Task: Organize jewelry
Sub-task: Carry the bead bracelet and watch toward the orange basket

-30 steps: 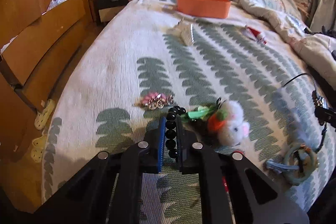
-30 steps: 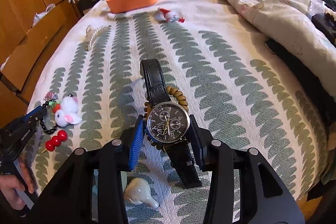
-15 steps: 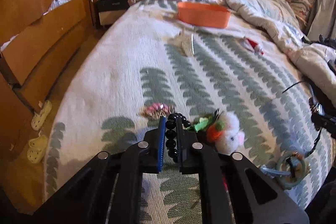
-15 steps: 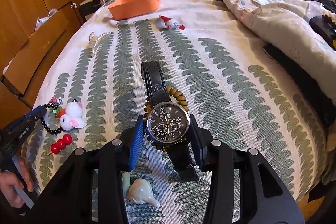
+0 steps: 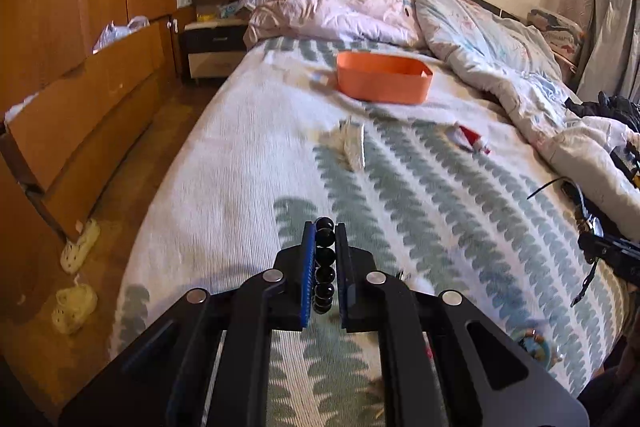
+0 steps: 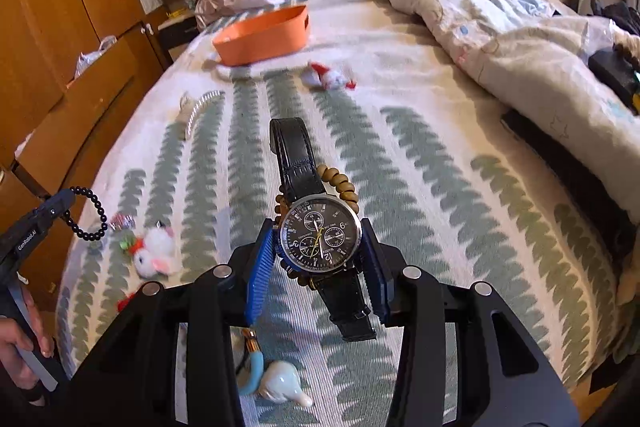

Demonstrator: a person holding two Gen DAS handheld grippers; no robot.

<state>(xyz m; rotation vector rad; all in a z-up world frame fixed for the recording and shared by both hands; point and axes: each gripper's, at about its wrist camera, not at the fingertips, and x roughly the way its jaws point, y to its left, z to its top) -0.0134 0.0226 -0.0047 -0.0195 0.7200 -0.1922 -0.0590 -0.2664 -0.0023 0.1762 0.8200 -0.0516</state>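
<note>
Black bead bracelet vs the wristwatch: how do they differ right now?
The black bead bracelet is a string of glossy round beads; the wristwatch has a flat dial on a leather strap. The bracelet sits in the left gripper with jaws nearly touching; the watch spreads the right gripper wide. A tan bead bracelet hangs with the watch. Both are clamped above the bedspread.
</note>
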